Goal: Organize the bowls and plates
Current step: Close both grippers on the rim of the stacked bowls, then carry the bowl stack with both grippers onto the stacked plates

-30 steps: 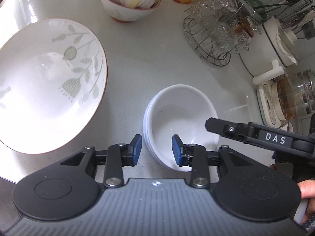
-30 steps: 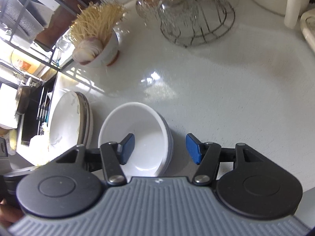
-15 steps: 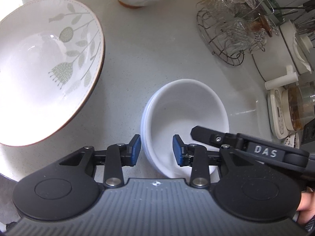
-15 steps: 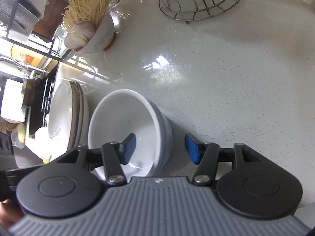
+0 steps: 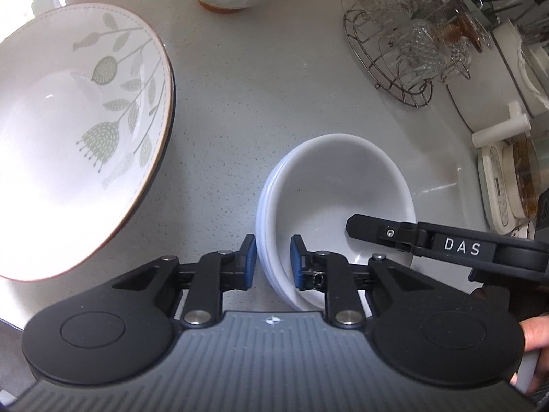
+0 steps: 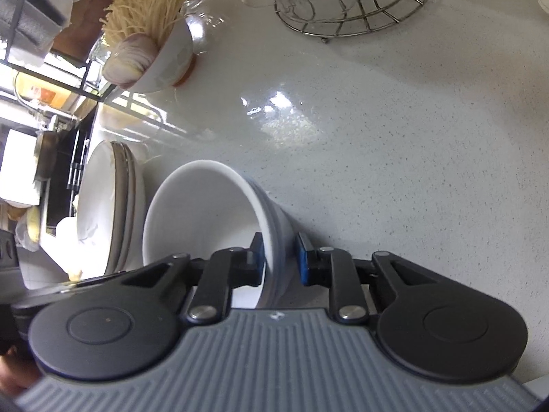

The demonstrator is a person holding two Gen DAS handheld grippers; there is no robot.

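Note:
A small stack of plain white bowls (image 5: 336,185) sits on the speckled white counter (image 5: 247,110). My left gripper (image 5: 272,262) is closed on the stack's near-left rim, one pad outside and one inside. My right gripper (image 6: 279,259) grips the stack (image 6: 202,213) on its other side, also with one pad inside and one outside; its finger shows in the left wrist view (image 5: 394,231). A large white plate with a leaf pattern (image 5: 75,130) lies to the left, on top of other plates (image 6: 116,206).
A bowl of noodles and sliced onion (image 6: 151,44) stands at the back. A wire rack of glass cups (image 5: 408,44) stands back right. White appliances (image 5: 507,178) line the right side. A dark rack and stove area (image 6: 44,68) lie far left.
Both grippers have moved in on the white bowl stack and closed on its rim from opposite sides. The right gripper's jaws were wide apart one second ago.

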